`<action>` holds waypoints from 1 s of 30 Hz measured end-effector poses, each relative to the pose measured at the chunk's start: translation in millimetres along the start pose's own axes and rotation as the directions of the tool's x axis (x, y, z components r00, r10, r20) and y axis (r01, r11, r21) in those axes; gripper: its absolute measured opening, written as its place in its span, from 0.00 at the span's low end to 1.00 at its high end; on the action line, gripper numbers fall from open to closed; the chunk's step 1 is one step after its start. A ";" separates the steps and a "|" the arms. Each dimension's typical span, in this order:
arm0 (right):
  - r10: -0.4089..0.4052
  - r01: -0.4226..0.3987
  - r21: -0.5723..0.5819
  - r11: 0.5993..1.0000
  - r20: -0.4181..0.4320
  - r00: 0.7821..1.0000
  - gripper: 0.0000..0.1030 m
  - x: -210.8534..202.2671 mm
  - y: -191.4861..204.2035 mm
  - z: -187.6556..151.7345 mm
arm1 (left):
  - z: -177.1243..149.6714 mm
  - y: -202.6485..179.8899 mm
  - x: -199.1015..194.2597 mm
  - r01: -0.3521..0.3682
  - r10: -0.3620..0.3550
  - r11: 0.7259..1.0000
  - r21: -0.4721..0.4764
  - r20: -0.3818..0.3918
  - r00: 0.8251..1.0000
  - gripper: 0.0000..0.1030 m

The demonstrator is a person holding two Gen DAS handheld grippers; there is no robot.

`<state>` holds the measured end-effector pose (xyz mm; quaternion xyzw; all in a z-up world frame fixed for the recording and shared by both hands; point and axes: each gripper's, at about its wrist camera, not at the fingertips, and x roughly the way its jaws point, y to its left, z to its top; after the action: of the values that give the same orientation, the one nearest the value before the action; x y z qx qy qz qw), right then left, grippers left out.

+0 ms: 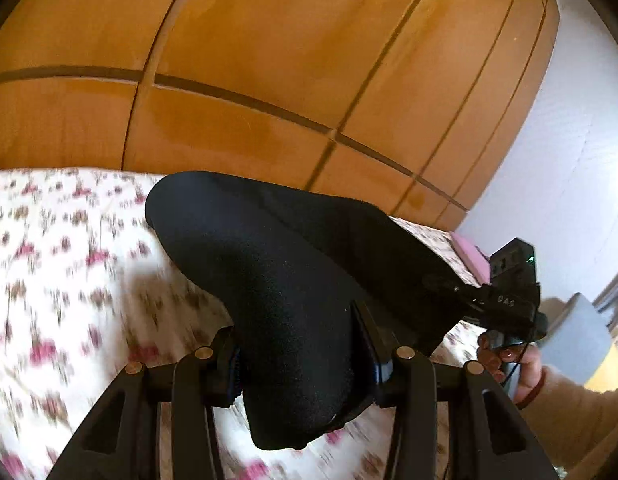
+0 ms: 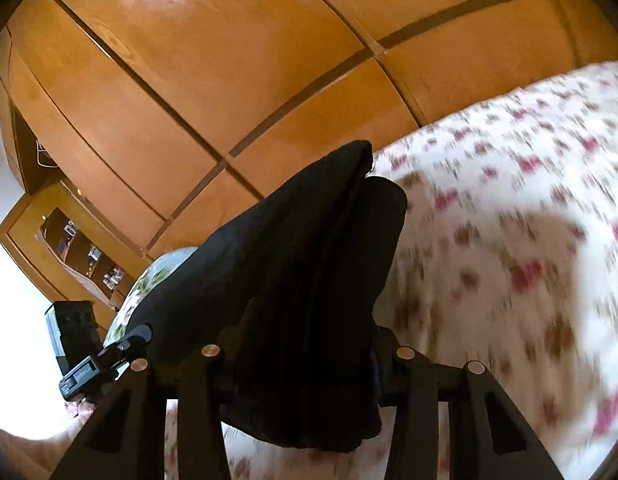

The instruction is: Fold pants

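Note:
The black pants [image 1: 277,280] hang bunched between both grippers above a bed with a floral cover [image 1: 69,280]. My left gripper [image 1: 305,364] is shut on one end of the fabric, which drapes over its fingers. My right gripper [image 2: 305,356] is shut on the other end of the pants [image 2: 293,264]. The right gripper also shows at the right of the left wrist view [image 1: 505,300], clamped on the pants' far end. The left gripper's body shows at the lower left of the right wrist view [image 2: 89,364].
A wooden wardrobe [image 1: 269,60] with dark seams stands behind the bed. A pink object [image 1: 469,256] lies on the bed's far corner. A grey box [image 1: 577,336] is at the right. A wooden shelf with small items [image 2: 81,248] stands beside the wardrobe.

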<state>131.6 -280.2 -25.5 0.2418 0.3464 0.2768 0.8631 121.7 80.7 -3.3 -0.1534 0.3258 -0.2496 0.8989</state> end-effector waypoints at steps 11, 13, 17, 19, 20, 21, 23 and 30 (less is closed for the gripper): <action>-0.041 0.045 -0.049 0.998 0.079 0.996 0.43 84.1 -22.9 78.2 | 56.7 51.5 81.7 -0.114 0.113 0.993 0.034 0.027 0.993 0.46; -0.082 0.084 -0.036 0.996 0.054 0.995 0.43 101.1 -36.2 81.1 | 52.4 61.5 98.4 -0.124 0.125 0.992 0.038 -0.013 0.992 0.46; -0.163 0.164 -0.040 0.986 0.033 0.986 0.52 114.4 -58.1 71.2 | 29.2 66.9 109.2 -0.149 0.152 0.983 0.107 -0.020 0.988 0.55; -0.153 0.153 -0.005 0.988 0.028 0.988 0.59 113.9 -68.4 69.7 | 28.2 74.2 109.9 -0.140 0.143 0.987 0.073 -0.033 0.989 0.60; -0.152 0.152 0.001 0.988 0.025 0.988 0.60 114.6 -70.0 70.0 | 28.5 77.2 110.0 -0.139 0.141 0.989 0.059 -0.036 0.989 0.65; -0.153 0.153 0.001 0.988 0.025 0.988 0.60 114.6 -70.2 69.8 | 27.8 79.2 110.9 -0.152 0.154 0.987 0.051 -0.039 0.987 0.67; -0.170 0.170 -0.012 0.985 0.030 0.985 0.61 113.8 -67.5 69.5 | 27.4 77.4 110.2 -0.167 0.170 0.984 0.053 -0.041 0.985 0.71; -0.298 0.301 -0.048 0.952 0.062 0.952 0.72 99.1 -49.7 60.6 | 11.9 58.3 93.5 -0.283 0.285 0.956 0.074 -0.027 0.958 0.76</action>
<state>251.5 -266.1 -62.8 0.1690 0.3474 0.1457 0.9108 211.9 79.0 -67.7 -0.0690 0.3523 -0.1319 0.9240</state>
